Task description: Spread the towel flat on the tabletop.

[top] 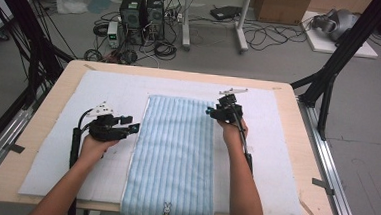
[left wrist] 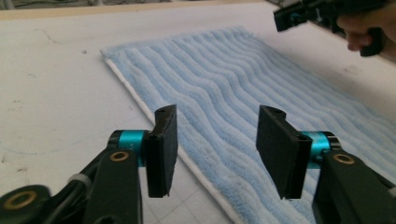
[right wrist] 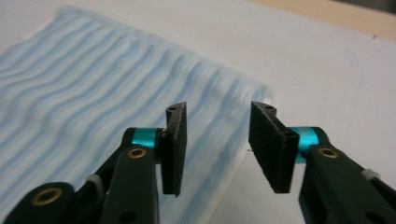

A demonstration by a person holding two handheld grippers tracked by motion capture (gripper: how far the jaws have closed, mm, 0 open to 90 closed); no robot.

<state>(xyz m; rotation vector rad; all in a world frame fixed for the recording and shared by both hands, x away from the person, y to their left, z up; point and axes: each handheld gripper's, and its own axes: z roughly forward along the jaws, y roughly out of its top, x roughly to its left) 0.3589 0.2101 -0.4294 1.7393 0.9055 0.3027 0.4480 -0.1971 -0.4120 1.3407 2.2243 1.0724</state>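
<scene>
I have the light-blue striped towel lying flat and spread out in the middle of the white mat, its long axis running from my near edge straight away toward the far edge of the table. Its ribbed stripes run the same way, and the near short end, with a small rabbit emblem, hangs just over the table's front edge. My left gripper hovers just beside the towel's left long edge, about halfway along it, pointing across toward the cloth; in the left gripper view its jaws stand well apart with nothing between them, the white-bordered edge showing below the gap. My right gripper sits at the towel's far right corner, and in the right gripper view, somewhat blurred, its jaws are parted and hold nothing, with the corner of the towel beneath them. The mat covers most of the pale wooden tabletop. Beyond it I see a grey floor with two computer towers, tangled cables, cardboard boxes and black frame legs.
</scene>
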